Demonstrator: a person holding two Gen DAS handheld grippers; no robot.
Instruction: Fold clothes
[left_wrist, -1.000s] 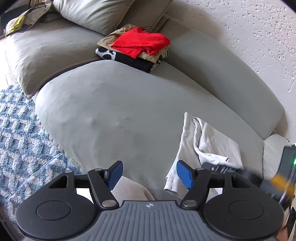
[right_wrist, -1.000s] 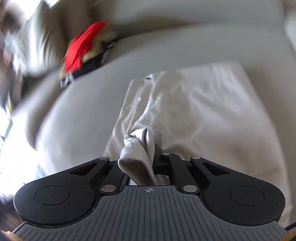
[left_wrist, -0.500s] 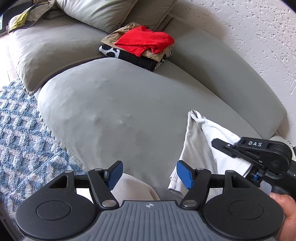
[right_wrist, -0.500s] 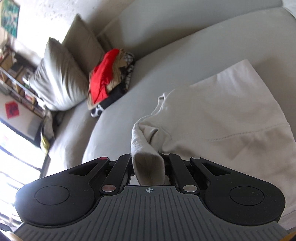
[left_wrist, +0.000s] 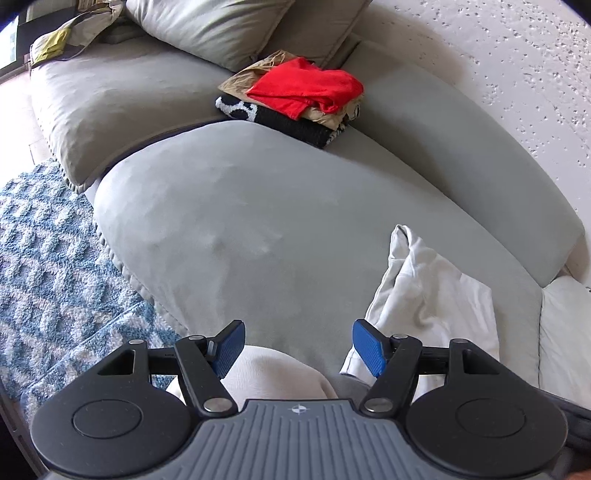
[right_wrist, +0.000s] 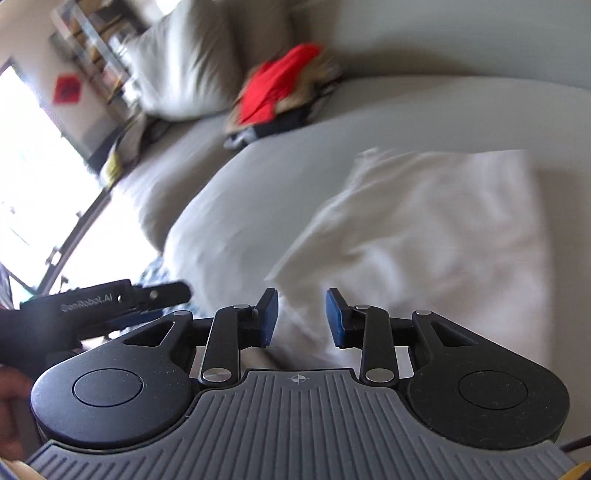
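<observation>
The white garment (right_wrist: 424, 229) lies loosely folded on the grey sofa cushion (left_wrist: 277, 221), well apart from the stack of folded clothes (left_wrist: 295, 96) at the cushion's far end. The right gripper (right_wrist: 301, 317) is opening with its pads clear of the cloth; the left gripper (left_wrist: 297, 347) hangs open and empty. The released fold looks puffy and may spring open; the nearest edge could snag a finger.

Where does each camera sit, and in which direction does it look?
Left wrist: behind the open left tongs, looking down over the grey sofa cushion; nothing else of the person clearly shows.
Right wrist: behind the opening right tongs, nothing between them; a hand shows.
Shared: white folded garment, red cloth pile.
</observation>
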